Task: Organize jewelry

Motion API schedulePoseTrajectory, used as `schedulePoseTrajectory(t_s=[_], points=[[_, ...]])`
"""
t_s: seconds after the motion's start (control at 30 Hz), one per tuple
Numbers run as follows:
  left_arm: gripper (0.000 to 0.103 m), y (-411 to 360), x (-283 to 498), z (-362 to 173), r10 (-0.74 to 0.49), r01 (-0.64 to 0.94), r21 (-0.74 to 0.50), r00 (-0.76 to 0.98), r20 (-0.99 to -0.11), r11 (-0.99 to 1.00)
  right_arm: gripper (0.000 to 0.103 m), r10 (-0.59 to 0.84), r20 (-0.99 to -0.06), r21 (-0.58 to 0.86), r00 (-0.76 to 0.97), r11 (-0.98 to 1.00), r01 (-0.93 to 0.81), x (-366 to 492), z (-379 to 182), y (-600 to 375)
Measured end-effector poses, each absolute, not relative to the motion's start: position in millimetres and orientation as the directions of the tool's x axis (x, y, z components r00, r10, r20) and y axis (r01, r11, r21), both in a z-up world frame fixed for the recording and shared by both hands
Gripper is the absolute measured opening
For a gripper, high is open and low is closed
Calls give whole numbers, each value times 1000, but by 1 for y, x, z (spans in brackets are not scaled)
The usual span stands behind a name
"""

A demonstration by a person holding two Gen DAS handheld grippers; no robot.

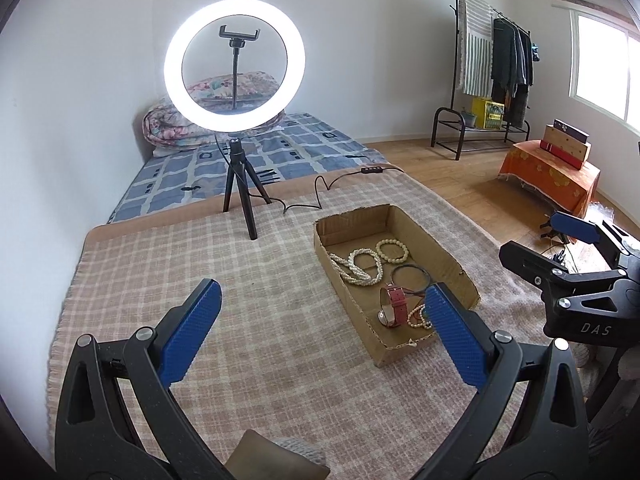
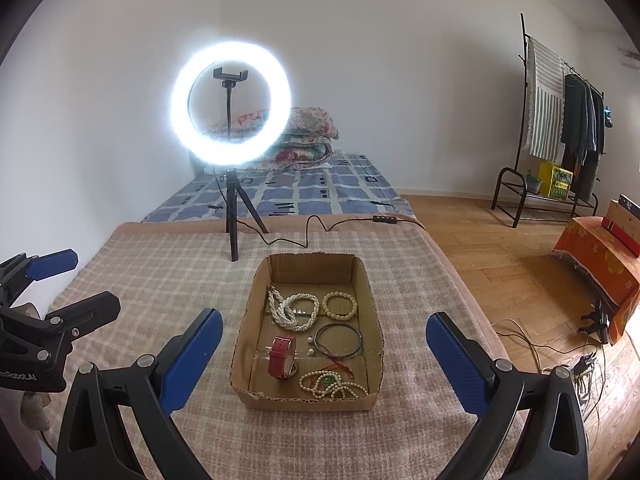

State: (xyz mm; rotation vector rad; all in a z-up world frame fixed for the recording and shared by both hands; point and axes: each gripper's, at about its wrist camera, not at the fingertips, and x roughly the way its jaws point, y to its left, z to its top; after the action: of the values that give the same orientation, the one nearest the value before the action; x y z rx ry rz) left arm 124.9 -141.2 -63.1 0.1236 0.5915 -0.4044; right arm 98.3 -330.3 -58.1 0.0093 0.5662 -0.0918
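Observation:
A shallow cardboard box [image 2: 362,276] [image 1: 448,252] lies on a checked blanket. Inside it are a white pearl necklace [image 2: 294,310] [image 1: 360,266], a cream bead bracelet [image 2: 340,305] [image 1: 392,250], a dark bangle [image 2: 339,341] [image 1: 411,278], a red-strap watch [image 2: 282,356] [image 1: 394,306], two loose pearls [image 2: 311,340] and a small bead necklace with a green stone [image 2: 330,386]. My right gripper [image 2: 324,344] is open and empty, held above the box's near end. My left gripper [image 1: 322,314] is open and empty, left of the box. Each gripper shows in the other's view: the right [image 1: 560,248], the left [image 2: 80,280].
A lit ring light on a tripod [image 2: 231,102] [image 1: 235,62] stands behind the box, its cable [image 2: 320,228] trailing right. A mattress [image 2: 320,188] lies beyond. A clothes rack [image 2: 560,128], an orange-covered stand [image 2: 600,264] and floor cables [image 2: 560,352] are on the right.

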Motion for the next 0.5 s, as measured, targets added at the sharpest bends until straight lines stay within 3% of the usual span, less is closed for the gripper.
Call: schedulePoseTrajectory(t_s=[0.5], points=[[103, -141, 122, -63, -339, 409, -2, 753, -564, 912, 103, -83, -538, -20, 839, 996, 86, 99, -60, -330]])
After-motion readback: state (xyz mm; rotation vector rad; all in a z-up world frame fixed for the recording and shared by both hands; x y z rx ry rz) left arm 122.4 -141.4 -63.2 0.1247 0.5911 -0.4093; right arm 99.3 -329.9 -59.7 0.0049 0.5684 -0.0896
